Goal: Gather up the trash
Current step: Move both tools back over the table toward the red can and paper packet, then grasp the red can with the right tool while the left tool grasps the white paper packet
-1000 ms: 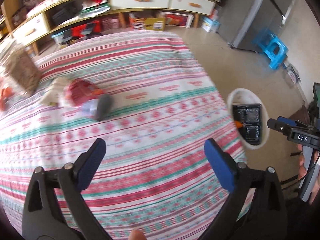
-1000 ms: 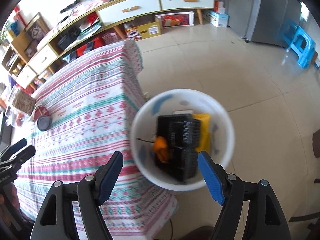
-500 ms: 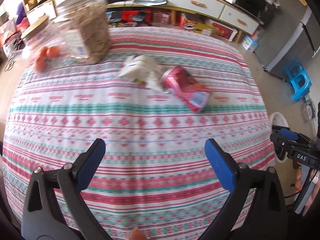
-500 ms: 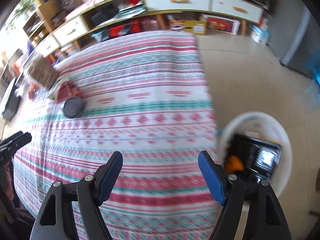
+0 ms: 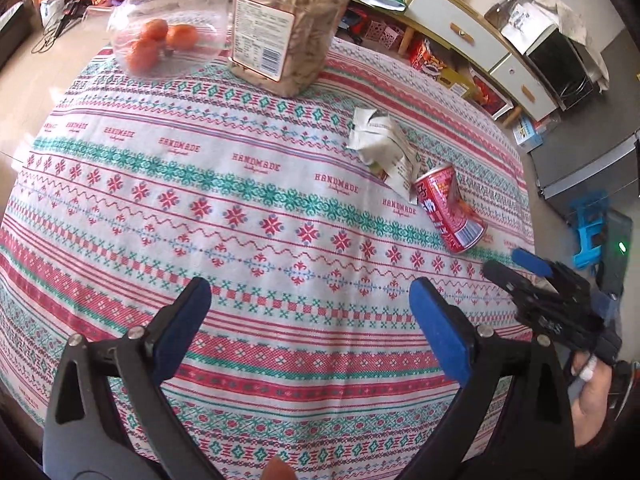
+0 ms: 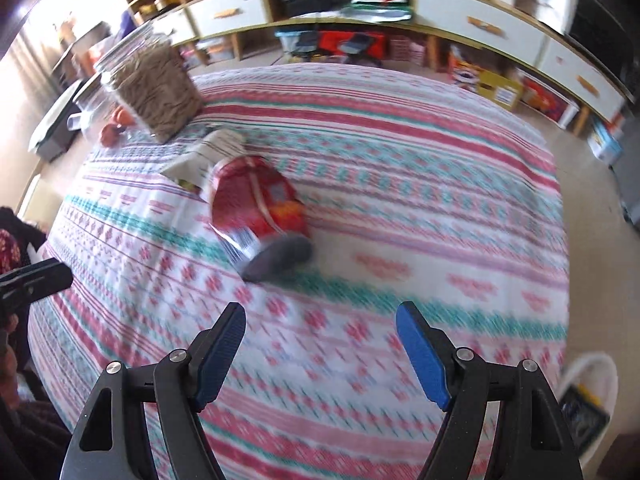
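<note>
Above the patterned tablecloth point(image 5: 256, 184), the left gripper point(image 5: 310, 312) and right gripper point(image 6: 320, 344) hover with jaws spread, empty. Beyond lies a dented red can point(image 5: 448, 212) on its side (touching crumpled paper point(image 5: 384, 148)); the white bin point(image 6: 588, 396) stands off-table.

A patterned cloth point(image 5: 248, 184) covers the counter. At its far edge stands a clear jar point(image 5: 168, 20) with a wooden lid, holding oranges point(image 5: 160, 40). Just beside it stands a labelled tub point(image 5: 288, 20) of pale sticks. Behind, a long cabinet point(image 6: 400, 4) with white drawers and cluttered open shelves. A blue stool point(image 5: 590, 232) stands on the floor.
</note>
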The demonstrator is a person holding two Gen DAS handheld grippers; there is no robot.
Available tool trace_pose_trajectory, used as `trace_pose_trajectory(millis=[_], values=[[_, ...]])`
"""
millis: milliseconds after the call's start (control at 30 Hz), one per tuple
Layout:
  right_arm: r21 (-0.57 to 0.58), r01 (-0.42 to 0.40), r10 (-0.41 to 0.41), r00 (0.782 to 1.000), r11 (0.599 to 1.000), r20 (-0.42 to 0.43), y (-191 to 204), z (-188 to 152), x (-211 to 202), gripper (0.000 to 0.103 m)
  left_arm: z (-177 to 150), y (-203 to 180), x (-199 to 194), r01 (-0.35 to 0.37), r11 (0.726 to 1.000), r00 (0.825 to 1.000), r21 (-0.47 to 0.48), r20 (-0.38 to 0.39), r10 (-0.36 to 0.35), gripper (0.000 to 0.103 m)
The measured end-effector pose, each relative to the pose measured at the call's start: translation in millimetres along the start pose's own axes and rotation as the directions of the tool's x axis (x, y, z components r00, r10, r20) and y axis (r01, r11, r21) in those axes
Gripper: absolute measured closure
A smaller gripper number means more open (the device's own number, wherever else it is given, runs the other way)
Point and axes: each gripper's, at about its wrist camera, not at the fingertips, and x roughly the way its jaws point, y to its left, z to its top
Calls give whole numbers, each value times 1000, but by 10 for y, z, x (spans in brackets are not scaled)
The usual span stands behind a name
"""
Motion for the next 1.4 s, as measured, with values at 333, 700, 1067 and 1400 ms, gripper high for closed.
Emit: trace_pose_trajectory(millis=[333, 700, 1067, 1400], values=[[0, -59, 59, 996, 998, -65, 177, 402, 479, 24, 55, 169, -68, -7, 1000, 1000, -16, -6, 7, 4], [-16, -69, 69, 997, 997, -35, 124, 246, 404, 42, 108, 6, 111, -50, 996, 998, 79, 48, 46, 4], [124, -58, 59, 998, 991, -9, -515, -581, -274, 42, 416, -486, 456, 51, 987, 990, 152, 124, -70, 7], [166, -53, 47, 998, 985, 41, -830, -840, -566, 42, 711, -632, 977, 14, 998, 988, 63, 151, -24, 32]])
